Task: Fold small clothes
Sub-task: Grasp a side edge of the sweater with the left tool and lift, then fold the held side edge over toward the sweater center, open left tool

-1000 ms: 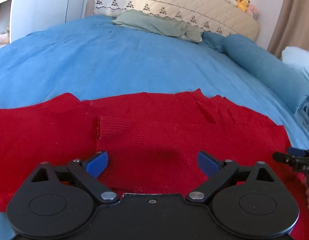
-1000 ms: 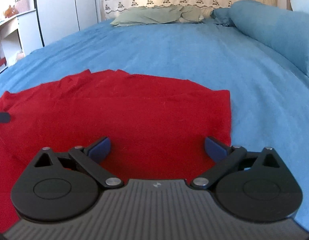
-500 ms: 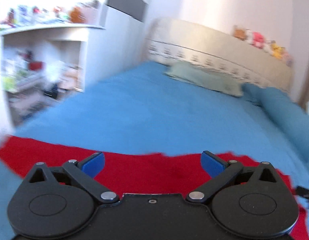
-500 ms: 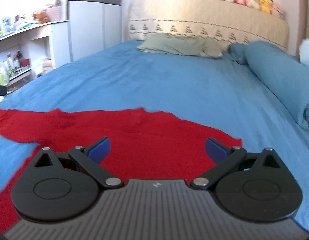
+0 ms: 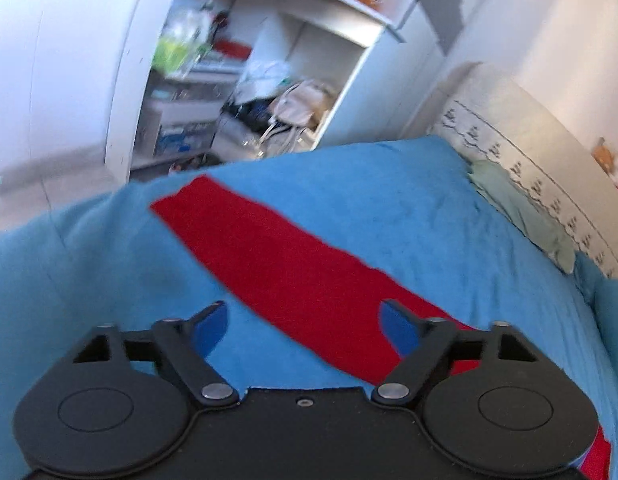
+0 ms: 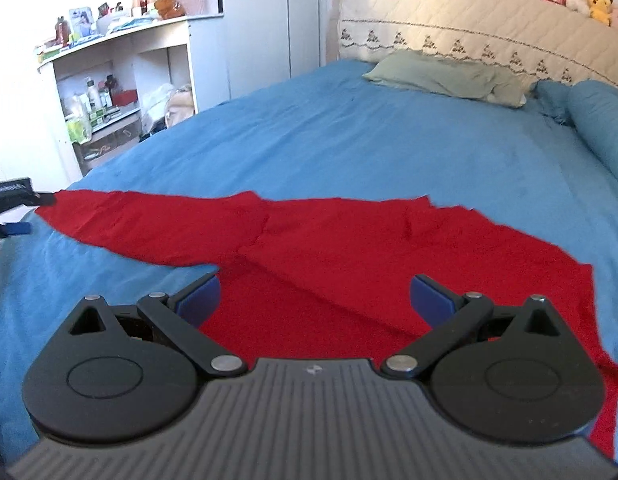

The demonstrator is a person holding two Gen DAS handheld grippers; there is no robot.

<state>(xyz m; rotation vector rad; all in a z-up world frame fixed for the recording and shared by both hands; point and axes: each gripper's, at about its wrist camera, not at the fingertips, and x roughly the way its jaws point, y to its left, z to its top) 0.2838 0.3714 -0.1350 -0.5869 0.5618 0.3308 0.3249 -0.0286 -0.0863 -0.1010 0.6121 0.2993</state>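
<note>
A red long-sleeved top (image 6: 349, 256) lies spread on the blue bedcover (image 6: 349, 140), part of it folded over itself. One sleeve (image 6: 149, 224) stretches out to the left. In the left wrist view that sleeve (image 5: 269, 256) runs diagonally away toward the bed's corner. My left gripper (image 5: 305, 320) hovers over its near part, jaws closing, with nothing pressed between the blue pads. My right gripper (image 6: 313, 296) stands open above the body of the top, holding nothing. At the left edge of the right wrist view, the left gripper's tip (image 6: 41, 199) shows by the cuff.
White shelves (image 6: 109, 92) crowded with bottles and bags stand beside the bed on the left. A green pillow (image 6: 441, 76) and a blue bolster (image 6: 601, 128) lie by the quilted headboard (image 6: 469, 20). The bed edge (image 5: 89, 216) drops off beyond the cuff.
Both grippers pulled back and rose from the red top. The left one swung left and rolled, now facing the outstretched sleeve and the shelves, and its jaws have narrowed a little.
</note>
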